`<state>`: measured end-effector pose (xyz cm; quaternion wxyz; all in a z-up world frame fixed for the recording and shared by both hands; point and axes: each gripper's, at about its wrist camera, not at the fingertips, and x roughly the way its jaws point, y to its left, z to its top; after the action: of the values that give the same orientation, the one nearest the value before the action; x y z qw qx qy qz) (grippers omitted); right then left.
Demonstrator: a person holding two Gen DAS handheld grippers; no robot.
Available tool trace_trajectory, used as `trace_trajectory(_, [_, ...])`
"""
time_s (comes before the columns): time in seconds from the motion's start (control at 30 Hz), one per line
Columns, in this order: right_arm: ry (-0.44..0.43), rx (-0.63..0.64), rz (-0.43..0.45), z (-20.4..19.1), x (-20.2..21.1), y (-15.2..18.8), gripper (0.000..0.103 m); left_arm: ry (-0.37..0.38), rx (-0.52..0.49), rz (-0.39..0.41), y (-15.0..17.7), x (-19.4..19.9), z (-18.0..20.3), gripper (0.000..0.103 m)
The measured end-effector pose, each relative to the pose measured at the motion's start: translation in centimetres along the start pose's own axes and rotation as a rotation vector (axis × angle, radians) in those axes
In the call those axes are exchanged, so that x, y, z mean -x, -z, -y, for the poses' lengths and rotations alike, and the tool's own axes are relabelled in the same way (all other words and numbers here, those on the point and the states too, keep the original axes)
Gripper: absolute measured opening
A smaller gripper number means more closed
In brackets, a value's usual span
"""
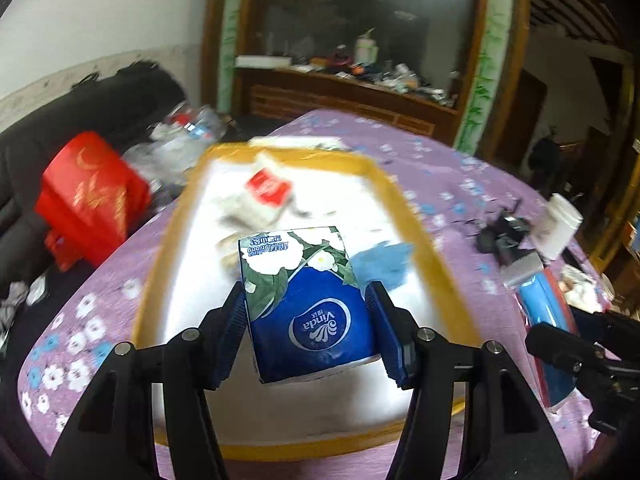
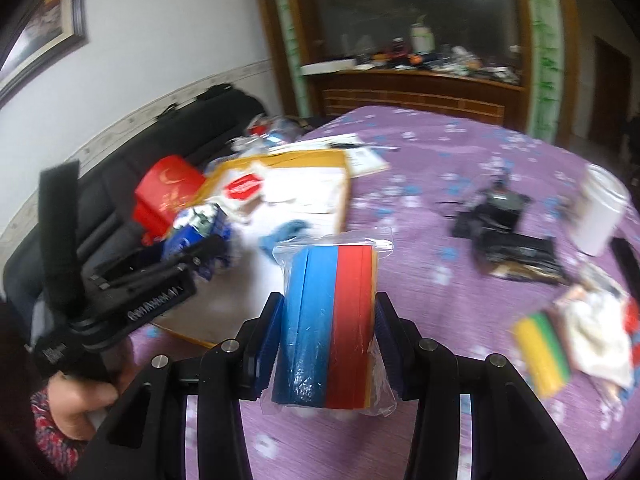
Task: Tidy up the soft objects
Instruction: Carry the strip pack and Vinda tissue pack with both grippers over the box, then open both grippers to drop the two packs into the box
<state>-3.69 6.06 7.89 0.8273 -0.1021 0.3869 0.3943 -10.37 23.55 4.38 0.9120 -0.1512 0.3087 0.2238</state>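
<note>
Red gift bag (image 1: pixel 90 196) on the dark sofa (image 1: pixel 48 128); white jar (image 2: pixel 598 210) — upright — on the purple floral tablecloth (image 2: pixel 460 148).

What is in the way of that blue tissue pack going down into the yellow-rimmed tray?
Nothing visible blocks it. The left gripper holds the tissue pack right over a bare white part of the tray. The red-labelled packet and the blue cloth lie farther back and aside.
</note>
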Motion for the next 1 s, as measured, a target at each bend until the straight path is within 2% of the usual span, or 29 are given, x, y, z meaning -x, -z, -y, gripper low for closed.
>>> trace_trajectory(0.23, [-0.069, 0.022, -0.101, -3.2, -5.3, -0.5, 0.046, -0.020, 0.039, -0.065, 0.9, -1.8, -2.2, 0.058])
trace_trajectory(0.5, [-0.100, -0.017, -0.166, -3.1, -8.8, -0.8, 0.048, -0.028, 0.036, -0.090, 1.2, -2.4, -3.0, 0.058])
trace_trajectory(0.73, [-0.108, -0.017, -0.176, -3.2, -9.6, -0.2, 0.050, -0.037, 0.017, -0.073, 1.0, -2.2, -2.6, 0.058])
trace_trajectory(0.87, [-0.115, -0.025, -0.164, -3.1, -9.1, -0.2, 0.061, -0.034, 0.017, -0.071, 0.9, -2.0, -2.4, 0.059])
trace_trajectory(1.0, [-0.123, -0.037, -0.136, -2.7, -8.2, -0.4, 0.062, -0.035, 0.016, -0.060, 0.6, -1.5, -2.1, 0.059])
